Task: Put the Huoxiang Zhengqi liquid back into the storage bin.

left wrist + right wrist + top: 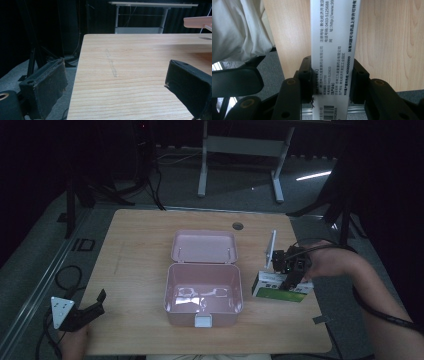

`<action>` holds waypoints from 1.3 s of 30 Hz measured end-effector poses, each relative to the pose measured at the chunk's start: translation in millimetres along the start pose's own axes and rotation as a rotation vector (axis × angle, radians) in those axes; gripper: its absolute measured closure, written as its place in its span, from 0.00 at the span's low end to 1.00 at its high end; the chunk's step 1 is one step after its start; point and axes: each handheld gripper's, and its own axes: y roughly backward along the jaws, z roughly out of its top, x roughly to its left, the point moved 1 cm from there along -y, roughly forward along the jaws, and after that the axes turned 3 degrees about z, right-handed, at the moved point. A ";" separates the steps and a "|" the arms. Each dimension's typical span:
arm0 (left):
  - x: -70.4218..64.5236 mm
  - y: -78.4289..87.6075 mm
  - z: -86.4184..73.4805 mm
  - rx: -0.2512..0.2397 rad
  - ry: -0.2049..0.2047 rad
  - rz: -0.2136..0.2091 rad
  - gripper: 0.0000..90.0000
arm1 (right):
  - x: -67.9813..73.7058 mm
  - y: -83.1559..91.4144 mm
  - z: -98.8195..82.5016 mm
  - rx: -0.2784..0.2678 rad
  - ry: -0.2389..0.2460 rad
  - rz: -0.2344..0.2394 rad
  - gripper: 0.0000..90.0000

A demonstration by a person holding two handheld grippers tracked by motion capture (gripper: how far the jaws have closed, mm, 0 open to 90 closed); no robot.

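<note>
An open pink box (203, 295) with its lid (204, 246) tipped back stands in the middle of the wooden table (140, 245). To its right, my right gripper (290, 281) is shut on a white and green carton (278, 289), held just above the table. In the right gripper view the carton (333, 50) with printed text runs up between the two black jaws, whose pads press on its sides. My left gripper (92, 307) rests at the table's front left corner, open, with nothing between its fingers (45, 85).
A round grommet hole (238, 226) sits in the table near its far edge. A small white upright panel (271, 249) stands just behind the right gripper. Cables lie on the floor at the left. A desk frame (240, 150) stands beyond the table.
</note>
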 end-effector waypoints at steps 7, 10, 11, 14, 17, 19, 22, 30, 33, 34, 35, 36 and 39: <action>0.0 -0.3 0.2 0.004 0.001 -0.003 0.04 | 4.0 14.7 2.2 0.004 -0.007 -0.012 0.69; -0.1 -0.3 0.2 0.005 -0.001 -0.003 0.04 | 6.8 21.8 3.7 0.008 -0.002 -0.016 0.69; -0.2 -0.4 0.2 0.006 -0.001 -0.003 0.04 | 7.5 24.1 4.2 0.006 -0.003 -0.016 0.69; 0.0 -0.4 0.2 0.005 0.002 -0.003 0.04 | 9.4 31.3 6.1 0.003 -0.005 -0.028 0.69; -0.1 -0.4 0.2 0.006 0.000 -0.002 0.04 | 10.7 37.1 9.4 0.002 -0.005 -0.034 0.69; -0.2 -0.4 0.2 0.005 -0.002 -0.003 0.04 | 10.5 39.3 12.5 0.002 -0.004 -0.034 0.69; -0.5 -0.4 0.2 0.004 -0.003 -0.003 0.04 | 9.8 39.7 18.0 0.005 -0.002 -0.034 0.69; -0.4 -0.5 0.3 0.007 -0.002 -0.003 0.04 | 10.1 40.6 35.9 0.008 0.013 -0.033 0.69; -0.6 -0.5 0.3 0.006 -0.004 -0.004 0.04 | 9.8 38.7 44.6 0.011 0.024 -0.033 0.69; -0.5 -0.4 0.2 0.005 -0.005 -0.007 0.04 | 9.7 38.1 47.7 0.011 0.029 -0.031 0.69; -0.5 -0.2 0.1 0.002 -0.006 -0.009 0.04 | 9.7 37.4 50.5 0.010 0.031 -0.027 0.69; -0.5 0.0 0.0 0.000 -0.006 -0.007 0.04 | 9.8 36.9 53.3 0.010 0.036 -0.027 0.69; -0.8 -0.3 0.1 0.003 -0.007 -0.006 0.04 | 9.3 34.3 62.3 0.008 0.046 -0.030 0.69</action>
